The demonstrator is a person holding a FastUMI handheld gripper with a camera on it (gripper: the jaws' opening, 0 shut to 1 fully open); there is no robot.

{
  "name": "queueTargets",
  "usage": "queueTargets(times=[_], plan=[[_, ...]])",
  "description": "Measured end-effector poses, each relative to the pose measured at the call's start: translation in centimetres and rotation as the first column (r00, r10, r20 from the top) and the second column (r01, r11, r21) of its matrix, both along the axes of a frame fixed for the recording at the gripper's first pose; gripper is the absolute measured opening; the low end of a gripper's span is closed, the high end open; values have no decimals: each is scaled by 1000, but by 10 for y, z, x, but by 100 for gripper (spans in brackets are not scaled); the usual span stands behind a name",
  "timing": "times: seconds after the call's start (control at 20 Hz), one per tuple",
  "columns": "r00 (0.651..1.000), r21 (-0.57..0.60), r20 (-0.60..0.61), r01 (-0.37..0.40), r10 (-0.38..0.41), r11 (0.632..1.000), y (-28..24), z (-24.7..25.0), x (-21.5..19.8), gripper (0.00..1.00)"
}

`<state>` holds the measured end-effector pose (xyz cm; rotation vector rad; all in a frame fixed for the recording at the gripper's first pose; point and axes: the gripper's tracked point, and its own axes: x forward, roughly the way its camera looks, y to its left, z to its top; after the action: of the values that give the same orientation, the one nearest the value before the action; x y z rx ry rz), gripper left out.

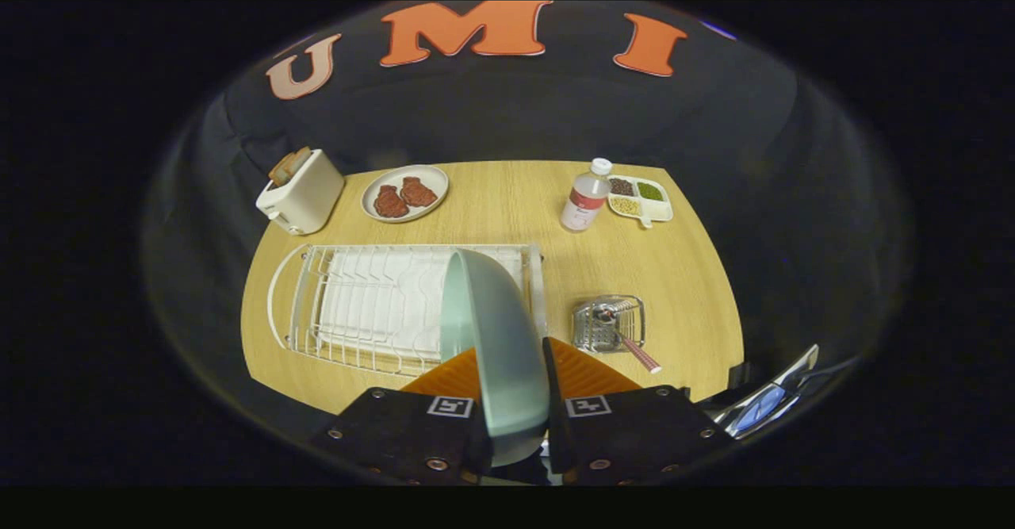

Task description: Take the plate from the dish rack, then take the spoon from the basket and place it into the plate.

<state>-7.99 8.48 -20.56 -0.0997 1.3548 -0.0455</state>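
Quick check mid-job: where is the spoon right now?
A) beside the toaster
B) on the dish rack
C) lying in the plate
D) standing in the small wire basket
D: the spoon still sits in the wire basket, handle sticking out, while the gripper is clamped on the plate.

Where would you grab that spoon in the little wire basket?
By its handle, from above. The spoon leans in the basket, handle sticking out over the rim towards the gripper, whose fingers are shut on the plate.
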Motion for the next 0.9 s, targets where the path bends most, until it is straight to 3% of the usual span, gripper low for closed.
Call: queueTargets(times=[0.2, 0.5, 0.9], plan=[[998, 108, -51, 35, -30, 994, -11, -9, -36, 28], [996, 200, -83, 31, -14, 979, -22, -22, -91, 28], [982, 370, -158, 157, -104, 916, -17, -68, -140, 28]])
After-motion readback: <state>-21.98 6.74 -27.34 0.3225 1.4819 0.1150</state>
